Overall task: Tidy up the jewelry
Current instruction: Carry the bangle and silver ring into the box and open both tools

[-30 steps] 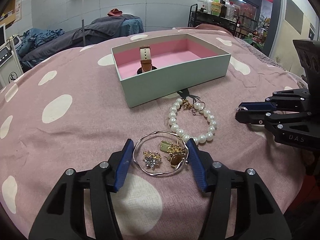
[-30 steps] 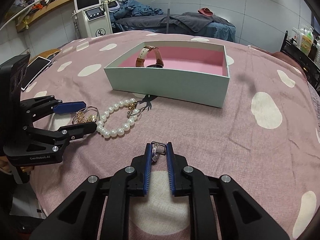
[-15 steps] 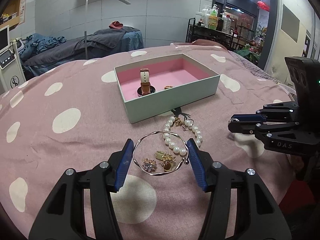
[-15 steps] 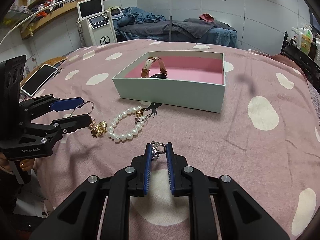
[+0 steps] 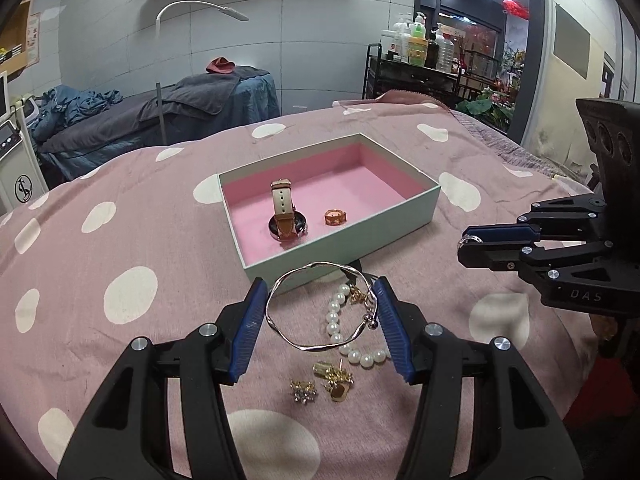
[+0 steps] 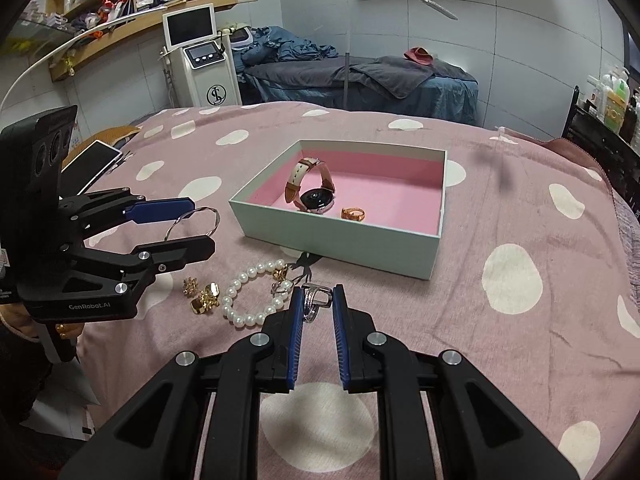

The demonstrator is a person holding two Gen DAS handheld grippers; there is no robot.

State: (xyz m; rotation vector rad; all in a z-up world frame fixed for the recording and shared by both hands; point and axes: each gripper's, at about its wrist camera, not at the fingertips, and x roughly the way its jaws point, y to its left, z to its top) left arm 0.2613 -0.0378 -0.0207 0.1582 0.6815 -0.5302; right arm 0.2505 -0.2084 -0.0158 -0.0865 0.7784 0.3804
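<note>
Right now the left gripper point(image 5: 320, 312) holds a thin silver bangle point(image 5: 316, 312) clamped across its width between the blue pads, lifted clear of the bedspread just in front of the box. The right gripper point(image 6: 316, 306) is nearly closed on a small silver ring point(image 6: 314, 300) pinched at its tips, also raised, a little nearer the camera than the box's front wall.

Both pieces seem meant for the box point(image 6: 340, 244), a pale green one with a pink lining. Inside it already stand a watch point(image 6: 310, 192) with a tan strap and, just beside the watch, a rose-gold ring point(image 6: 353, 214). So the sorting looks partly done: two items are stowed, two are in hand and not yet dropped in.

Left on the cloth, in front of the box, lie a pearl bracelet point(image 6: 254, 296) with small charms at its far end, and beside it gold earrings point(image 6: 204, 300) and a sparkly stud point(image 5: 303, 390).

Everything rests on a pink bedspread point(image 6: 520, 320) with white spots. Beyond the box are a treatment bed with grey and blue covers, a white machine with a screen, wall shelves and a trolley of bottles.
</note>
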